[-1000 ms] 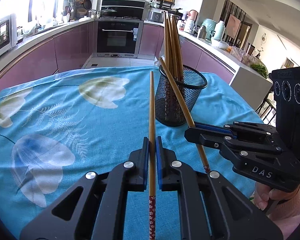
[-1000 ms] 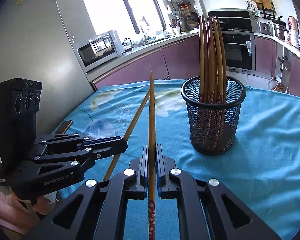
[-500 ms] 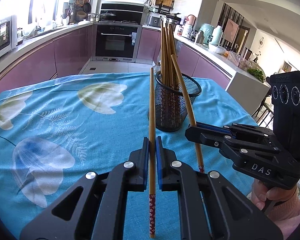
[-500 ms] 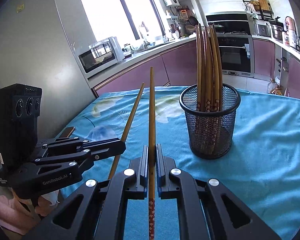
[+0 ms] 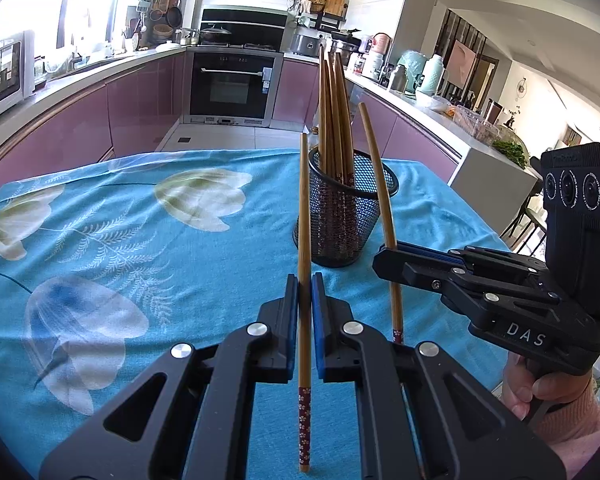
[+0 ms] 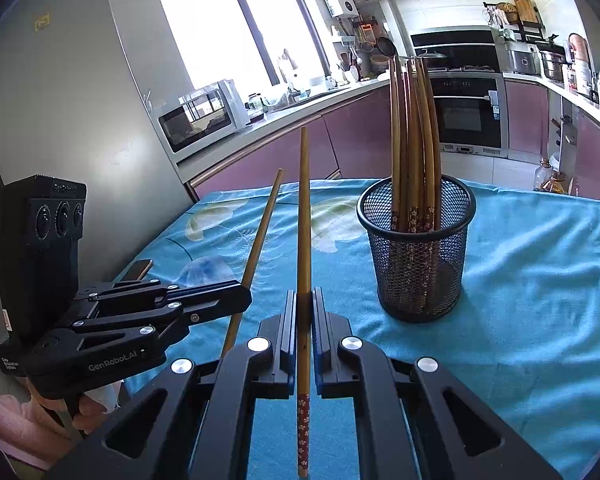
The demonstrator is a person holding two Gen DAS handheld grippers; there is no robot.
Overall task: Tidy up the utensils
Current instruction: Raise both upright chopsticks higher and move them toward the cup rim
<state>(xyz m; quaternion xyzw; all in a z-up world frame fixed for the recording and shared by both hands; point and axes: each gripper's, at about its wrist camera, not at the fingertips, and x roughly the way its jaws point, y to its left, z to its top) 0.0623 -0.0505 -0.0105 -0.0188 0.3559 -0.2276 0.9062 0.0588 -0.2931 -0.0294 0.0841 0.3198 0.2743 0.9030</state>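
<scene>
My left gripper is shut on a wooden chopstick that points up and away over the table. Beside it my right gripper is shut on a second chopstick, which leans slightly left in front of the cup. A black mesh cup stands just beyond both, with several chopsticks upright in it. In the right wrist view the right gripper clamps its chopstick. The left gripper holds its own chopstick to the left, and the cup is ahead to the right.
A blue flowered cloth covers the table. A phone lies near the table's left edge. A hand grips the right tool. Purple kitchen cabinets, an oven and a microwave lie beyond the table.
Both views have tipped up a little, so the cup sits lower in them. The right gripper's chopstick has swung from slanting across the cup to more upright.
</scene>
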